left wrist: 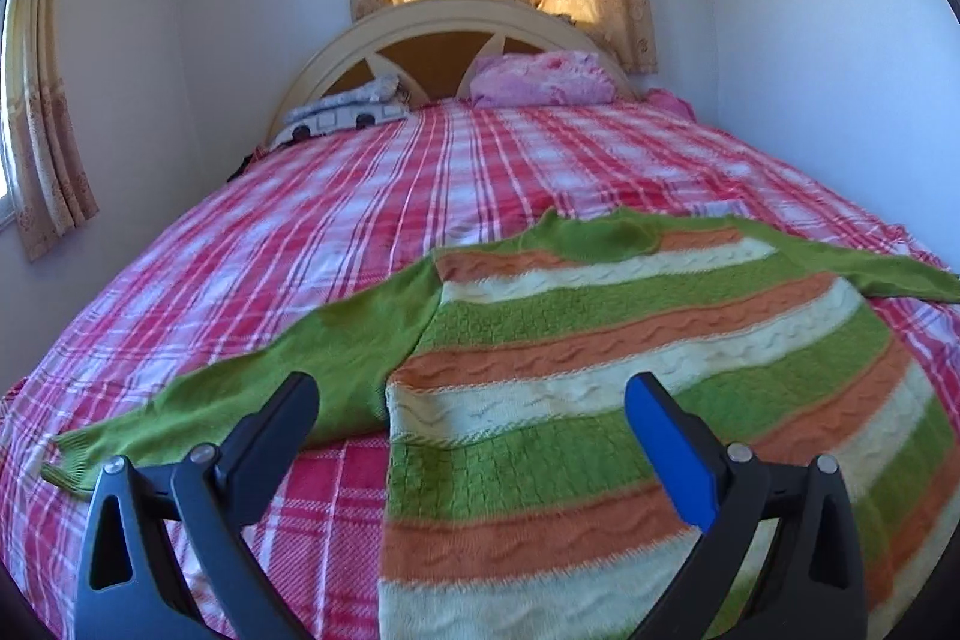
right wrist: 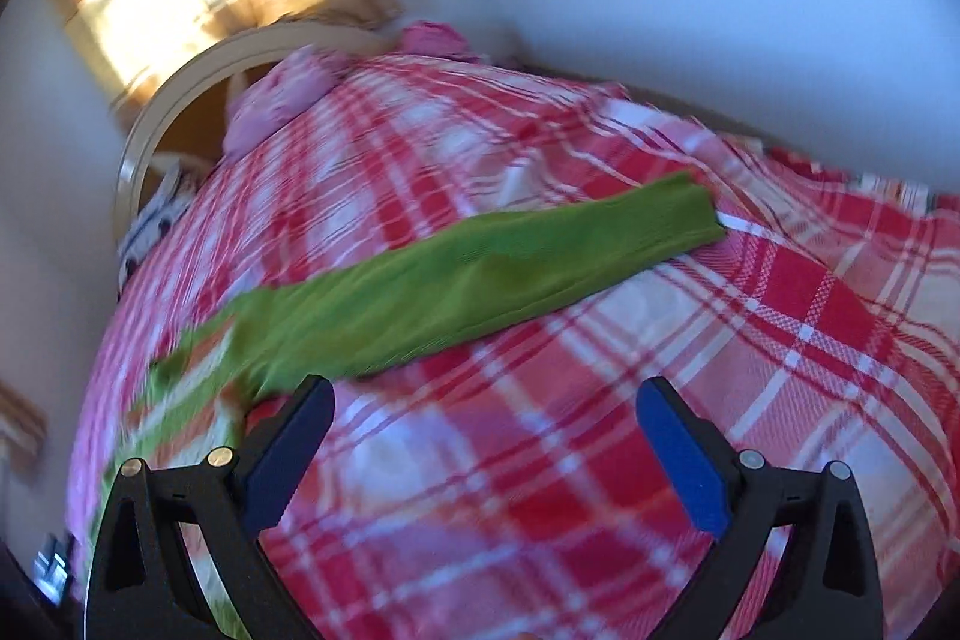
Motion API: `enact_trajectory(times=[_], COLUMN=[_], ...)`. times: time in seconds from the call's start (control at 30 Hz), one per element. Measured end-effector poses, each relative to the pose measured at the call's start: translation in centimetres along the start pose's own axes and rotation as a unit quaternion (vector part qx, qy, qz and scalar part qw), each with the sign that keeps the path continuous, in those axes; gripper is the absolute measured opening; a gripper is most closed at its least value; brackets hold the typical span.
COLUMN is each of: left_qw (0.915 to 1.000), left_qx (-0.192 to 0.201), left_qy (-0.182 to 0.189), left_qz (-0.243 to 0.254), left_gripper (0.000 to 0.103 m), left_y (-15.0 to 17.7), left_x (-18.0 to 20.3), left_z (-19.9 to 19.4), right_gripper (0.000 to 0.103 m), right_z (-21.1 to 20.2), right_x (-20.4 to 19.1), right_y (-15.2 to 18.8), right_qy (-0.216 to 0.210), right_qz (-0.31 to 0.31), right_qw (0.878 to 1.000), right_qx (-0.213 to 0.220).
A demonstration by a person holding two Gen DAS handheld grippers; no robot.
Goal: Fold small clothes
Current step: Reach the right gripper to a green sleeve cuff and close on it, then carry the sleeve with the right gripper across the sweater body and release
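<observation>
My striped sweater (left wrist: 630, 370) lies flat, unfolded on the bed (left wrist: 360, 220); left hand-held gripper (left wrist: 471, 403) and right hand-held gripper (right wrist: 486, 403) gape wide, empty.

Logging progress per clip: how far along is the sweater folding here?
Done: the striped sweater lies spread flat on the plaid bedspread, both green sleeves out. In hand: nothing; the left claw and right claw are open, clear of the fabric. Left: every fold, starting with the right sleeve.
</observation>
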State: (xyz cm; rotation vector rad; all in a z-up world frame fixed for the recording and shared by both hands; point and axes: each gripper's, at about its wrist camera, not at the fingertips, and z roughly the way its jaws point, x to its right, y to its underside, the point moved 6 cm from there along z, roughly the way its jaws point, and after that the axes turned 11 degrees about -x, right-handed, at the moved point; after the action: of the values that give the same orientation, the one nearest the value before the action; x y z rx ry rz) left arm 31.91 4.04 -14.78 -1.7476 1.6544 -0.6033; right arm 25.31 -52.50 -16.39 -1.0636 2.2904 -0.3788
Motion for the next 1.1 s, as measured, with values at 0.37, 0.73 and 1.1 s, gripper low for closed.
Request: enact_trajectory(times=[0.37, 0.73, 1.1], left_qw=[0.9983, 0.998, 0.9983], left_qx=[-0.047, -0.057, -0.054], left_qy=[-0.001, 0.003, 0.004], left_qz=[-0.034, -0.029, -0.021], left_gripper=[0.103, 0.103, 0.103], left_y=[1.1, 1.3, 1.3], left_x=[-0.9, -0.7, -0.5], left_z=[4.3, 4.9, 5.0], right_gripper=[0.085, 0.051, 0.013], right_z=[3.5, 6.0, 4.3], right_x=[5.8, 6.5, 3.3], right_y=[-5.5, -8.6, -9.7], right_qy=[0.012, 0.018, -0.014], right_qz=[0.083, 0.098, 0.04], right_qw=[0.996, 0.995, 0.999], right_qx=[-0.011, 0.002, 0.033])
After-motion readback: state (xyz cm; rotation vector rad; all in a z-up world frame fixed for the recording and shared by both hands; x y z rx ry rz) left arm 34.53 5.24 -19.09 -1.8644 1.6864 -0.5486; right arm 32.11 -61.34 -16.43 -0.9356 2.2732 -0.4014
